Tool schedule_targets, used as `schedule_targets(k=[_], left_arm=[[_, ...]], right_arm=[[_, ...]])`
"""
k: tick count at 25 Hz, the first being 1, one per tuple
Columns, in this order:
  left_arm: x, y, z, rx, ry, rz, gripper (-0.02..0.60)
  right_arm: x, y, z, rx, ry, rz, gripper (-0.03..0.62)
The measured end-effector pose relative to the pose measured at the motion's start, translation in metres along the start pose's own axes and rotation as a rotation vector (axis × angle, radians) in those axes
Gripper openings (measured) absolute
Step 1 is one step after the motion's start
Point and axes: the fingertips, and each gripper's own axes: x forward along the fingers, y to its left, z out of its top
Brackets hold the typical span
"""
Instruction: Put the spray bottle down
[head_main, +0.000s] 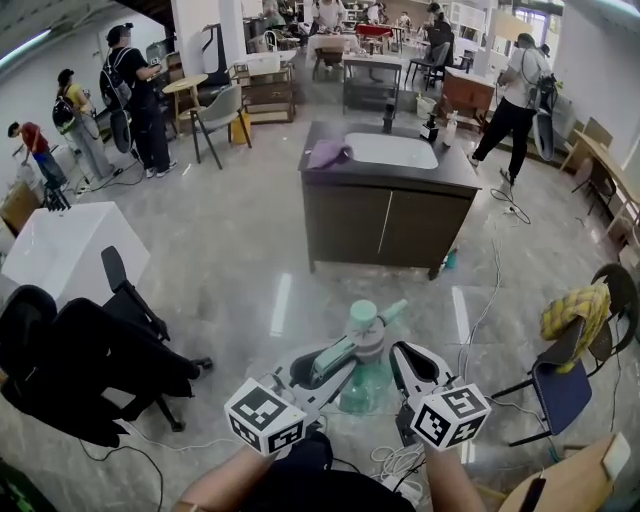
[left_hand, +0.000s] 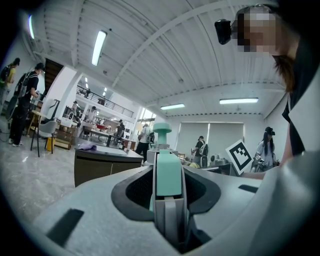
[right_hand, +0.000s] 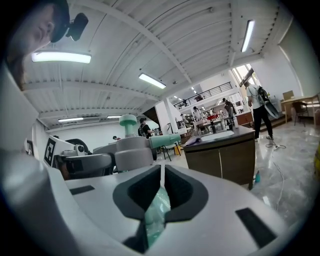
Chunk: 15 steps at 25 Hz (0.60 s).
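Spray bottle (head_main: 365, 345): lower centre of the head view, carried off the floor between the two grippers, touching no surface. The cap and pale green nozzle point toward the upper right.
Left gripper (head_main: 338, 358): comes in from the lower left. In the left gripper view the jaws are clenched on a mint-green bar of the spray head (left_hand: 168, 172), which fills the gap between the pads.
Right gripper (head_main: 398, 368): comes in from the lower right. In the right gripper view the jaws pinch the translucent green bottle body (right_hand: 157, 210), with the spray head above and left of them.
Marker cubes: one on each gripper, at the bottom of the head view, just above the person's forearms.
Cabinet (head_main: 390, 215): dark, centre of the head view, well apart from the bottle.
Cabinet top: white basin (head_main: 390, 150), with a purple cloth (head_main: 328, 153) at its left.
Floor (head_main: 230, 260): glossy grey, with cables at lower right.
Black office chair (head_main: 90, 360): lower left.
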Motion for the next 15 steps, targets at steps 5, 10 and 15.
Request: schedule_targets(k=[5, 10, 15], left_arm=[[0.007, 0.023, 0.007, 0.010, 0.002, -0.017, 0.117], [0.016, 0.051, 0.019, 0.019, 0.004, -0.025, 0.117], [0.024, 0.080, 0.030, 0.020, 0.004, -0.035, 0.117]], right_arm=[[0.025, -0.011, 0.009, 0.003, -0.002, -0.025, 0.008], [0.055, -0.015, 0.020, -0.001, 0.009, -0.025, 0.008], [0.088, -0.021, 0.031, 0.000, 0.021, -0.030, 0.008]])
